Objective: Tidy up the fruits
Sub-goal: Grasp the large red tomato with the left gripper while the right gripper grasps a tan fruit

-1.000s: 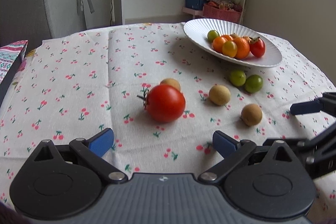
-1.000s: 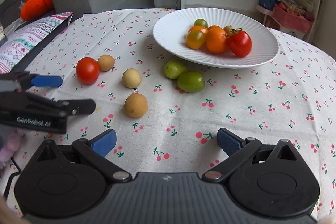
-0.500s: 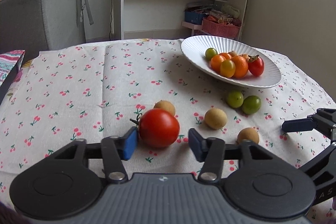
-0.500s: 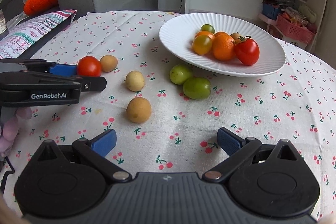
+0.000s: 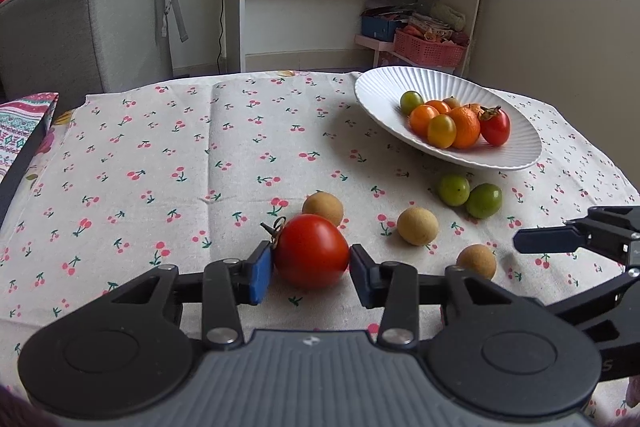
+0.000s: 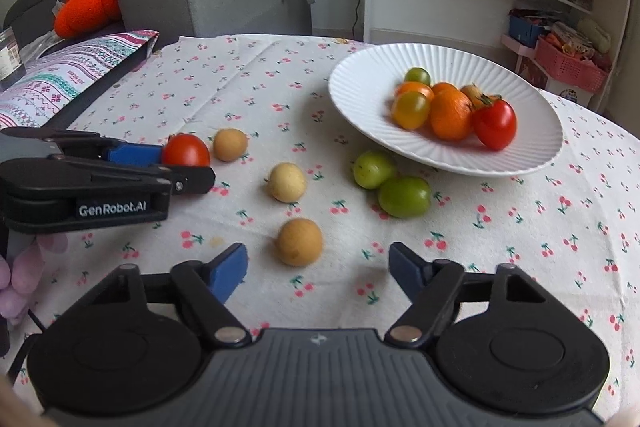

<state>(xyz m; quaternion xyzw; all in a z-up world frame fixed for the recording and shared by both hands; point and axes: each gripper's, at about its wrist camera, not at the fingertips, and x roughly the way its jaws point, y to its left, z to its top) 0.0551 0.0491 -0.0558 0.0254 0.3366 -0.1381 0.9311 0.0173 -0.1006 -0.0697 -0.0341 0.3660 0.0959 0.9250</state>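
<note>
A red tomato (image 5: 312, 251) lies on the cherry-print cloth, and my left gripper (image 5: 311, 277) is closing, its blue pads (image 5: 260, 277) touching the tomato on both sides. In the right wrist view the same tomato (image 6: 186, 151) sits in the left gripper (image 6: 180, 165). My right gripper (image 6: 318, 269) is closing with a round brown fruit (image 6: 300, 241) between its pads, which stand apart from it. A white ribbed plate (image 6: 360, 83) at the back right holds several small tomatoes and an orange.
Loose on the cloth lie another brown fruit (image 6: 230, 145), a pale yellow one (image 6: 287, 182) and two green ones (image 6: 374, 169) near the plate's front rim. A patterned cushion (image 6: 60, 83) lies at the left edge. A grey sofa and white shelves stand behind.
The left jaws came from wide open in onto the red tomato. The right jaws have narrowed around the brown fruit. Both views now sit a little closer to their fruit.
</note>
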